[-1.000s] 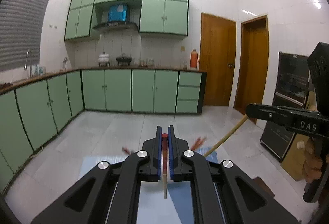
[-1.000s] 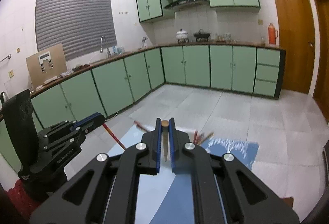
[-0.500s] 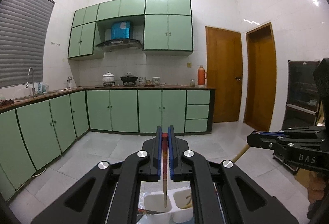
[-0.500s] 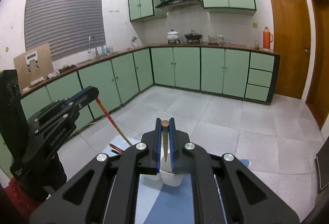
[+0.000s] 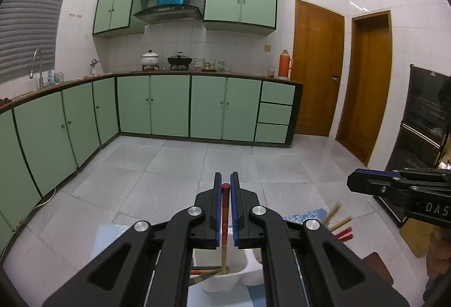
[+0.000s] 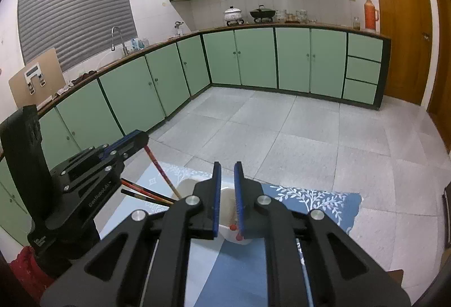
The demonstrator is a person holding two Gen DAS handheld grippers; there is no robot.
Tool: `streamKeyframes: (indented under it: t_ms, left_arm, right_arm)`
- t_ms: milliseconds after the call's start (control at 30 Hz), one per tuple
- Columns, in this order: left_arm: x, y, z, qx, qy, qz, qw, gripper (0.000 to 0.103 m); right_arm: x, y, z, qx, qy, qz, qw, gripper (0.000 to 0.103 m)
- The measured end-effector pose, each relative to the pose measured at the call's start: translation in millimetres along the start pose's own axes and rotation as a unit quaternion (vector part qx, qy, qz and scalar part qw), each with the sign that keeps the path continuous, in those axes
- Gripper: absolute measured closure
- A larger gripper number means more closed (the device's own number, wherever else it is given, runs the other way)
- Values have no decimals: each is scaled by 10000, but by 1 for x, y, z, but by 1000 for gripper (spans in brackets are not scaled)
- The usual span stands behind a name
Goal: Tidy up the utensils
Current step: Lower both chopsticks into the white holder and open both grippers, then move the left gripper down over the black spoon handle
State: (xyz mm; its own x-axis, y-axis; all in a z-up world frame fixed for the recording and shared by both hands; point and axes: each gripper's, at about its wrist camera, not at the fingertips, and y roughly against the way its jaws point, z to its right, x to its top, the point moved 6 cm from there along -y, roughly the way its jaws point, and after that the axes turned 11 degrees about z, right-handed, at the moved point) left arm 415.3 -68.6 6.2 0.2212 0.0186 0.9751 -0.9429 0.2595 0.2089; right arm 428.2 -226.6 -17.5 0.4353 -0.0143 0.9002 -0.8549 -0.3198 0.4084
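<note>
My left gripper [image 5: 224, 186] is shut on a red-topped chopstick [image 5: 224, 218] that hangs down into the left compartment of a white utensil holder [image 5: 225, 280]. Other chopsticks [image 5: 203, 273] lean in that compartment. My right gripper [image 6: 225, 188] is open and empty above the holder [image 6: 225, 200]; two red chopstick tips [image 6: 235, 231] show in the compartment beneath it. The left gripper also shows in the right wrist view [image 6: 135, 139], with its chopstick [image 6: 162, 173] slanting into the holder. The right gripper shows side-on in the left wrist view [image 5: 355, 180]. Chopstick ends [image 5: 338, 222] stick up at the right.
The holder stands on a blue and white patterned cloth [image 6: 315, 200] over a table. A tiled floor [image 5: 197, 166], green cabinets [image 5: 174, 107] and two wooden doors [image 5: 318, 70] lie beyond. A dark appliance [image 5: 425, 121] stands at the right.
My right gripper has opened and its wooden chopstick is gone from between the fingers. Both grippers have tilted down over the holder. The left chopstick's tip now reaches into the left compartment.
</note>
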Motion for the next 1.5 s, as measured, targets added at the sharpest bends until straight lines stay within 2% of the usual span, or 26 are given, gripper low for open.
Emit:
streamKeyframes:
  t_ms: [200, 267, 500, 633, 833, 1000, 1100, 1367, 1500]
  left_arm:
    - [8, 16, -7, 22, 55, 89, 9999, 85]
    - [13, 28, -9, 53, 64, 163, 9998, 74]
    - [13, 85, -18, 164, 81, 418, 9990, 62]
    - [-5, 120, -26, 326, 58, 437, 9985, 59]
    - [-57, 146, -37, 586, -42, 89, 9982, 56]
    - [-125, 142, -50, 759, -39, -575, 9954, 56]
    - [-157, 131, -58, 770, 70, -934, 9926, 56]
    - [-194, 89, -69, 654, 183, -1383, 9881, 57]
    - [-199, 64, -75, 615, 239, -1492, 9866, 57]
  right_arm:
    - [7, 17, 6, -147, -163, 311, 9993, 82]
    - [9, 33, 8, -218, -165, 514, 9983, 74]
    - [-5, 84, 12, -321, -335, 1022, 9937, 63]
    - [-29, 107, 17, -516, -412, 1182, 9908, 58]
    - [-87, 121, 21, -784, -568, 1142, 9887, 55]
    - [-138, 109, 20, -865, -809, 881, 9890, 55]
    - [-156, 99, 17, -890, -896, 739, 9892, 55]
    - [-181, 65, 12, -983, -924, 482, 9897, 55]
    - [-185, 50, 16, -1023, -935, 368, 9897, 55]
